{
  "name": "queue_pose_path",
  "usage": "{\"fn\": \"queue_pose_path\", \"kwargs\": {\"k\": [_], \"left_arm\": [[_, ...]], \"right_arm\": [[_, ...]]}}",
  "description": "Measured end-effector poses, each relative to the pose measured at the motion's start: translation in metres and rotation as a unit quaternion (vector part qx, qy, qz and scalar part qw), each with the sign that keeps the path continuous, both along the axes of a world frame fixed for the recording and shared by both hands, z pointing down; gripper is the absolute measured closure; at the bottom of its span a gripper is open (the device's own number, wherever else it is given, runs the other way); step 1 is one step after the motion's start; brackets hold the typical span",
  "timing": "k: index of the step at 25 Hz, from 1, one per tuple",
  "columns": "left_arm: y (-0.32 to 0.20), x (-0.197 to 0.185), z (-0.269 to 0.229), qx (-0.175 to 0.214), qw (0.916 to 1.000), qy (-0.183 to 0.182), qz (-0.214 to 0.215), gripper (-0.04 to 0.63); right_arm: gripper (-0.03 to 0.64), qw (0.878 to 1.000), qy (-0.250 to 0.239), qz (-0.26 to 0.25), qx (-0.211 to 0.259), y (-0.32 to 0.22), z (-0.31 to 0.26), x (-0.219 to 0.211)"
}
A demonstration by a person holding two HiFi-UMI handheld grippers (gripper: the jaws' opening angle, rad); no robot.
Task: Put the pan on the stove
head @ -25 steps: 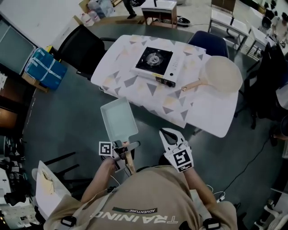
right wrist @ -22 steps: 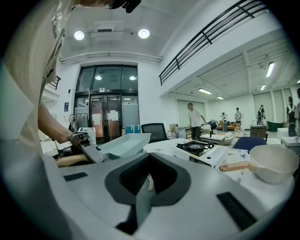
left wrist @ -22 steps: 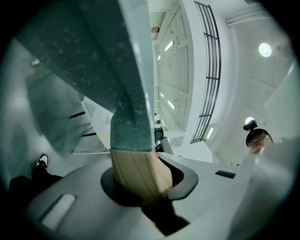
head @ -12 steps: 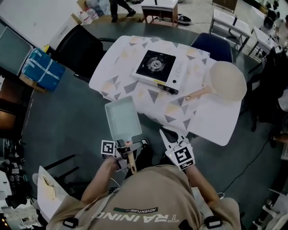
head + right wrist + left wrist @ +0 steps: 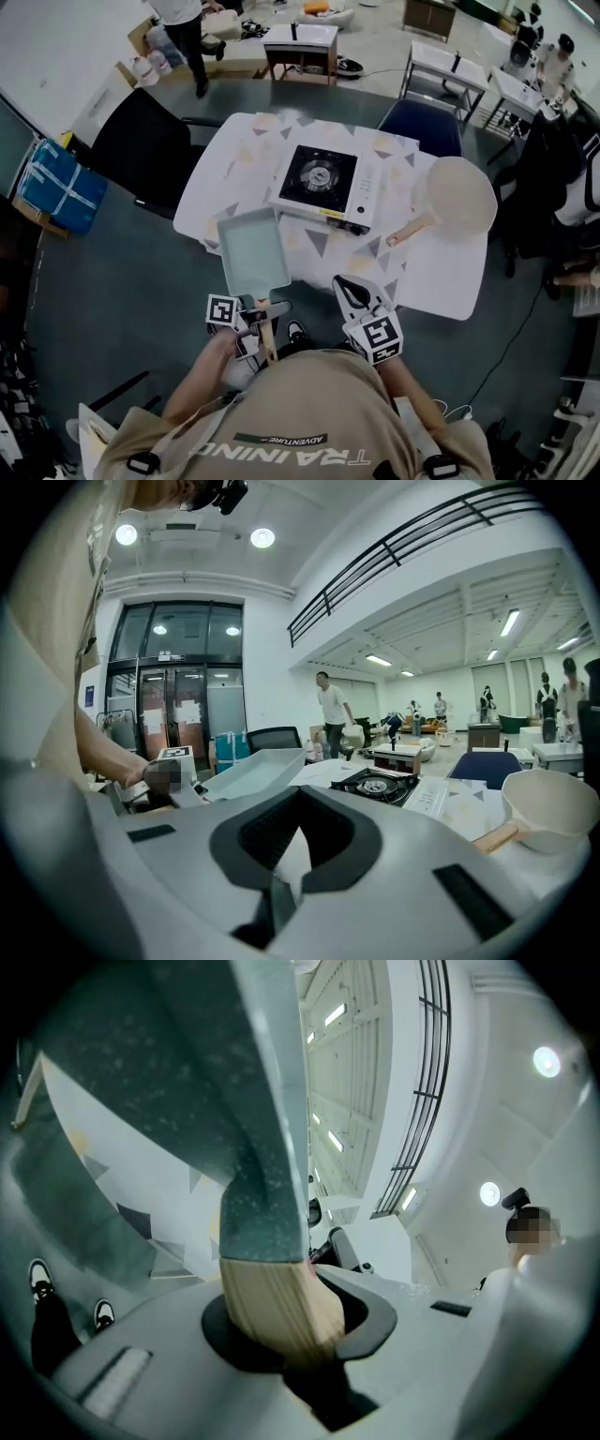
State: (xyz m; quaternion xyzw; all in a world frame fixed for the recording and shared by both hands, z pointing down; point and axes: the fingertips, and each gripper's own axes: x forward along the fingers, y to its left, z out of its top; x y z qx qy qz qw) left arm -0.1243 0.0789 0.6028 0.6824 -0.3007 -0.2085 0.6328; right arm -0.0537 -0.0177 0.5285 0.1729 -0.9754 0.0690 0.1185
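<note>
- Open hall; white table (image 5: 441, 272) with a triangle-print cloth. The stove (image 5: 323, 187) sits mid-table with its burner bare.
- Not done: the pan (image 5: 251, 251) is short of the stove, to its near-left over the table edge. The carry and set-down are left.
- Pan: shallow, rectangular, pale teal, empty, with a wooden handle (image 5: 272, 1307).
- Left gripper (image 5: 261, 311) is clamped on that handle. Right gripper (image 5: 354, 292) has its jaws together and empty, on the stove's near side.

Rectangular grey-green pan (image 5: 251, 251), empty, just beside white stove (image 5: 323, 187)
</note>
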Motion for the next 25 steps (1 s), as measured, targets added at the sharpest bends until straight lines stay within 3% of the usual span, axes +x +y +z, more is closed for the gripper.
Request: {"fn": "queue_pose_path", "kwargs": {"k": [6,11,15,25], "left_arm": [[-0.017,-0.034,0.004,0.0,0.9989,0.003,0.047,0.528],[-0.03,-0.049,0.01,-0.006,0.9973,0.008,0.073,0.528],[-0.043,-0.056,0.013,-0.012,0.9967,0.008,0.08,0.528],[-0.113,-0.061,0.01,-0.017,0.997,0.008,0.075,0.526]], "right_arm": [[0.618,0.998,-0.019,0.065,-0.014,-0.02,-0.011,-0.024],[0.62,0.995,-0.003,0.102,-0.013,-0.031,-0.003,-0.026],[0.618,0.995,0.016,0.102,-0.007,-0.04,0.008,-0.029],[0.618,0.997,-0.008,0.073,-0.014,-0.104,0.025,-0.046]]}}
